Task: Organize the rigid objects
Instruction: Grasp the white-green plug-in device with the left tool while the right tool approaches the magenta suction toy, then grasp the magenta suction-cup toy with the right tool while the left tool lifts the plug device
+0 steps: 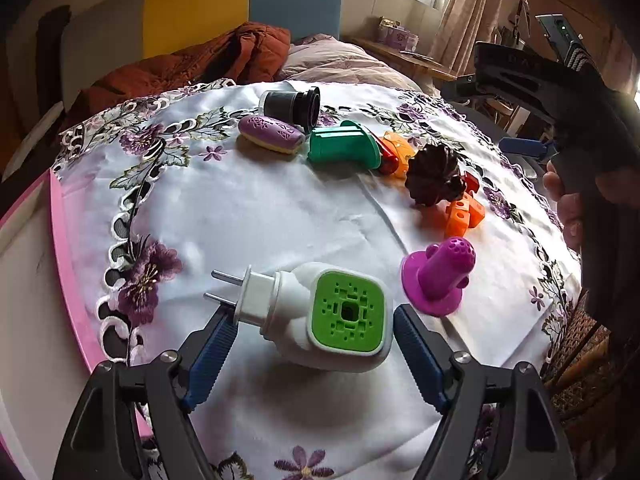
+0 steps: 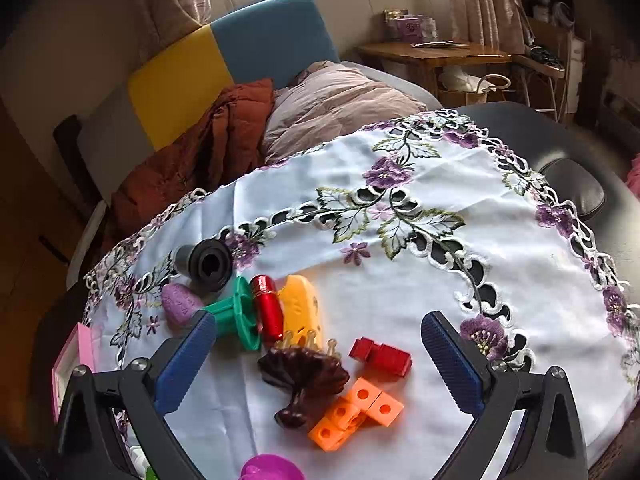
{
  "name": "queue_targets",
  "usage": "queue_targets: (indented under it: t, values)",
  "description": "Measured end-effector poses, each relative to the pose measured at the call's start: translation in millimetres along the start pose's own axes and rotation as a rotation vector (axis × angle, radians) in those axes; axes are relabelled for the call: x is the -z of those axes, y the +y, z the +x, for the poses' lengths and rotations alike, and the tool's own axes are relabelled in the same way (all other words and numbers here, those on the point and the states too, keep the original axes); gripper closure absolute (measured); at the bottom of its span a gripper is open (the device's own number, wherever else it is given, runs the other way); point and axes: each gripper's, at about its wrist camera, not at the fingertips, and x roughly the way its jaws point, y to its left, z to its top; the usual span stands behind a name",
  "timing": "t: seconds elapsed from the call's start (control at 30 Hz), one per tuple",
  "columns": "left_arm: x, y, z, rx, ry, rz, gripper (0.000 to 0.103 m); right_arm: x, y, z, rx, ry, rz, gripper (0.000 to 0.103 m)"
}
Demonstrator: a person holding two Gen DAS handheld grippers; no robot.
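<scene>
White plug (image 1: 320,312) sits between the left gripper's (image 1: 314,328) open, unclamped jaws; right gripper (image 2: 320,340) open too. Toys toward twelve o'clock remain scattered, sorting barely begun.

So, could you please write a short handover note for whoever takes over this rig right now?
Left tool: open, straddling the white plug-in unit with the green face, pads not pressing.
Right tool: open, empty, over the dark brown fan-shaped piece and orange blocks.
Far cluster on the tablecloth: black cylinder, purple oval, green spool, red tube, yellow piece, red block.
Magenta peg lies by itself.
Done: unclear. Left: plug-in unit and peg to place.
</scene>
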Motion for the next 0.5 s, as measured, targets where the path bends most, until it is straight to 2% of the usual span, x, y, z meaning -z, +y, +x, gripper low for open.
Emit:
queue_targets:
  t: [0.1,0.2,0.3,0.4,0.5]
  values:
    - [7,3,-6,-0.010,-0.010,0.005,0.022,15,17,-12,-0.036,0.024,-0.066,0.005]
    - [10,9,-9,0.007,-0.014,-0.017,0.022,40,33,-21,-0.077,0.086,-0.133,0.018]
    - [12,12,-10,0.014,-0.020,-0.031,0.022,67,43,-22,-0.066,0.141,-0.188,0.027]
    - [14,13,-11,0.018,-0.025,-0.036,0.022,88,43,-11,-0.043,0.199,-0.201,0.030]
    - [15,14,-15,0.024,-0.031,-0.043,0.023,104,47,8,0.006,0.267,-0.243,0.069]
